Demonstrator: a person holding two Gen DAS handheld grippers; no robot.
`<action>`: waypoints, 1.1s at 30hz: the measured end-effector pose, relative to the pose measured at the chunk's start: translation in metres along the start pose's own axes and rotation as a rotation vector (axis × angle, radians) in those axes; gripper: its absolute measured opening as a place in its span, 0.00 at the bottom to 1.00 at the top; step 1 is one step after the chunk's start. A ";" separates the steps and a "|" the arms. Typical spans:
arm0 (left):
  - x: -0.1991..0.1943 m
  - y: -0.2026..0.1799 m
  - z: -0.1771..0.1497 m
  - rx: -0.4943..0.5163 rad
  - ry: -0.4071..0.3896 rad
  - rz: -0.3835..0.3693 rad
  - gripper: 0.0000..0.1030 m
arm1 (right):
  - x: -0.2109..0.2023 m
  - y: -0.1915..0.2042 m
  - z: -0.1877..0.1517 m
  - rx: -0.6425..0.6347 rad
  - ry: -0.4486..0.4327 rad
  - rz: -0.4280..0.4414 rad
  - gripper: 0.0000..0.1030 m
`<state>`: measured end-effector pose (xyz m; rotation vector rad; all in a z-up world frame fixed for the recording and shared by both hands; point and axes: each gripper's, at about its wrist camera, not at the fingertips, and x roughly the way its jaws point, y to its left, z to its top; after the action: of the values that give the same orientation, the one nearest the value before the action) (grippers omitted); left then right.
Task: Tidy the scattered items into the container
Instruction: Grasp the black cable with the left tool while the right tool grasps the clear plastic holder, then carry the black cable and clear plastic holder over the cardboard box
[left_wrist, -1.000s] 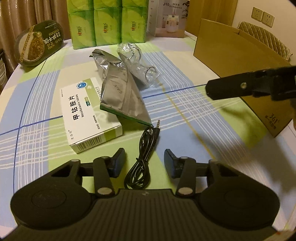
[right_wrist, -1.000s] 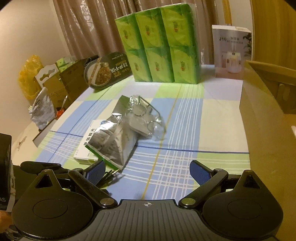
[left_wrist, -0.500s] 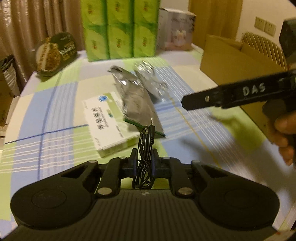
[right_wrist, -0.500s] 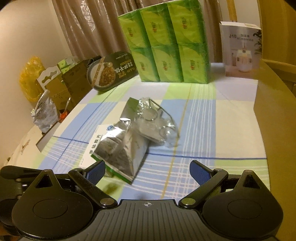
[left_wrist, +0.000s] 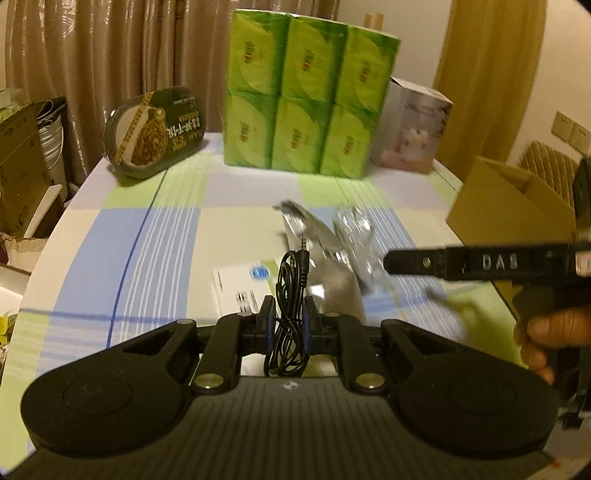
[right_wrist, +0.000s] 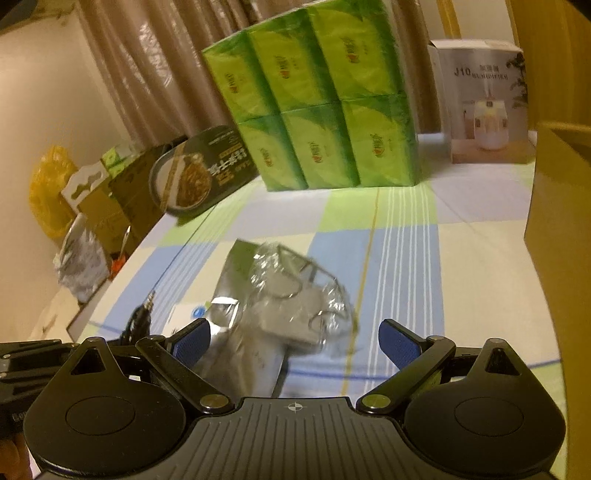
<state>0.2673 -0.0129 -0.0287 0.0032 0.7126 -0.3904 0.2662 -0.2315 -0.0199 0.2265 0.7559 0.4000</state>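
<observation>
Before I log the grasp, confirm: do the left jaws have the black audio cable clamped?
Yes. In the left wrist view the left gripper is shut on the coiled black cable, whose plug stands up above the jaws.

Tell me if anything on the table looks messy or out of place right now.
Yes. A silver foil pouch lies on a white medicine box, and a crumpled clear plastic bag lies over the pouch: loose items, not yet in the cardboard box. The black cable is pinched in the left gripper.
</observation>
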 end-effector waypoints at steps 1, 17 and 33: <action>0.004 0.001 0.004 -0.002 -0.005 0.001 0.10 | 0.004 -0.004 0.002 0.019 -0.003 0.006 0.92; 0.032 0.016 0.022 -0.039 -0.036 -0.017 0.10 | 0.065 -0.052 0.009 0.288 -0.057 0.141 0.92; 0.025 -0.005 0.016 -0.002 -0.028 -0.051 0.10 | 0.013 -0.018 -0.008 0.000 -0.029 -0.051 0.59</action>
<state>0.2926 -0.0287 -0.0320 -0.0224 0.6866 -0.4380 0.2737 -0.2423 -0.0398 0.2121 0.7314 0.3477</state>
